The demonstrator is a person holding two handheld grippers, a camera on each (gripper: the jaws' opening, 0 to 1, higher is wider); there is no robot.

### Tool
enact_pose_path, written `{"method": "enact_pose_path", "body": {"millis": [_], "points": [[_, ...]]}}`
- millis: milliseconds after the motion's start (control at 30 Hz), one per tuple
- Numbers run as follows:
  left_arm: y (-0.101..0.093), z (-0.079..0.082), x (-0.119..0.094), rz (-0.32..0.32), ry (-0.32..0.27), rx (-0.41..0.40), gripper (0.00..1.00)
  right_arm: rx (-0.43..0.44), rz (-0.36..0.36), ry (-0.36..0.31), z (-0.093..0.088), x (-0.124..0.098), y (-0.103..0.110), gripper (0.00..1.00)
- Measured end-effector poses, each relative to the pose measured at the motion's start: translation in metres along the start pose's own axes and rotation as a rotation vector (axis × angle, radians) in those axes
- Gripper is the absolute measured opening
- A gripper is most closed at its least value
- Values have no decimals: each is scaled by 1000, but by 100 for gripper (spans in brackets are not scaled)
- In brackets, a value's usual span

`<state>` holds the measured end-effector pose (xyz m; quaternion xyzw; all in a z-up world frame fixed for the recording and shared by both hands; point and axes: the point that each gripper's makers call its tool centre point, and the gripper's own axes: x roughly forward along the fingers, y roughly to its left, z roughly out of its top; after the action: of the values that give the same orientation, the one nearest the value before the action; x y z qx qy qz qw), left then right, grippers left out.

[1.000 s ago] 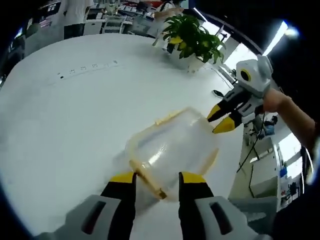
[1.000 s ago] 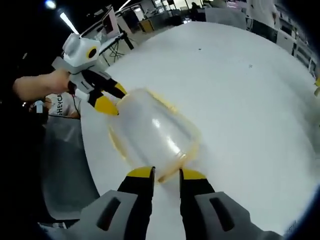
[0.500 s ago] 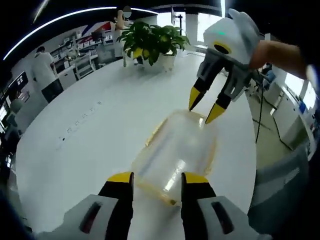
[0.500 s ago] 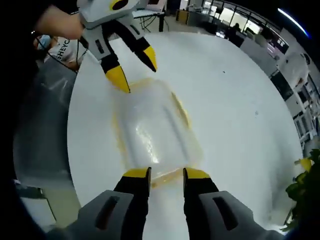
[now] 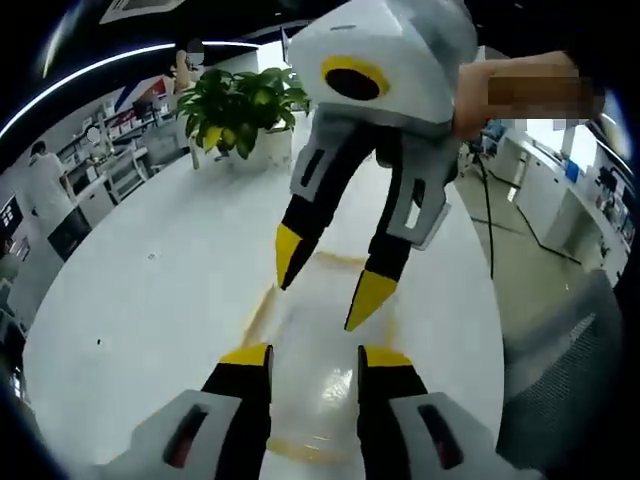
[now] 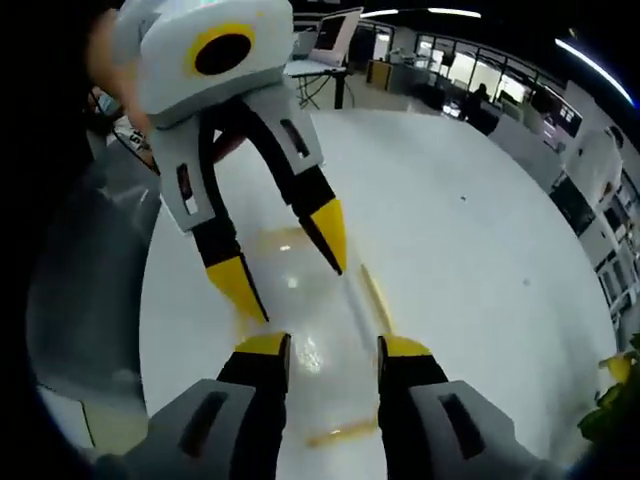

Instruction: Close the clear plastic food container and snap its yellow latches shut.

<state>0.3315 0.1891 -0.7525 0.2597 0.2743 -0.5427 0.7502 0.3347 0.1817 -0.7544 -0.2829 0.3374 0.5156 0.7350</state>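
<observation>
Since half a second ago the two grippers have been brought much closer together over the container, so that each now looms large in the upper half of the other's view. The clear plastic food container (image 5: 325,385) is seen low in the centre of the left gripper view, lying on the white table (image 5: 150,300) directly ahead of and partly between the jaws; in the right gripper view the container (image 6: 320,340) lies likewise at lower centre. Its yellow latches (image 5: 340,262) are made out as pale yellow strips along the edges, one at the far end in the left gripper view and one along the right side (image 6: 376,298) in the right gripper view, with another near the bottom; whether they are snapped down cannot be told. The left gripper (image 5: 312,358) is held with its jaws spread, the container's top showing in the gap, and it is seen from the front in the right gripper view (image 6: 290,265), its yellow tips apart just above the container. The right gripper (image 6: 330,346) is likewise spread, nothing being pinched, and it is seen in the left gripper view (image 5: 330,275) with its tips apart and pointed down at the container's far end. A hand (image 5: 510,95) is seen behind it at upper right. A potted plant (image 5: 235,105) stands on the table at upper left, with an office beyond.
</observation>
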Motion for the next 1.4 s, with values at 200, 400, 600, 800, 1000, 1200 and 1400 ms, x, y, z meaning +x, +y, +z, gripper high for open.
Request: {"method": "enact_pose_path", "body": {"millis": [200, 400, 600, 800, 1000, 1200, 1400], "points": [[-4, 2, 0, -8, -4, -7, 25, 19, -2, -1, 4, 3, -3, 25], [-6, 1, -1, -5, 0, -11, 27, 3, 4, 4, 5, 6, -5, 26], [-17, -3, -1, -6, 34, 33, 39, -8, 24, 7, 12, 11, -10, 29], [-20, -12, 10, 12, 83, 110, 40, -26, 50, 33, 14, 16, -17, 31], [-21, -17, 13, 35, 103, 175, 42, -58, 141, 118, 6, 21, -19, 34], [-20, -18, 17, 56, 117, 256, 43, -74, 219, 189, 2, 25, -21, 34], [-20, -18, 17, 65, 128, 277, 41, -61, 298, 263, -1, 28, -19, 34]]}}
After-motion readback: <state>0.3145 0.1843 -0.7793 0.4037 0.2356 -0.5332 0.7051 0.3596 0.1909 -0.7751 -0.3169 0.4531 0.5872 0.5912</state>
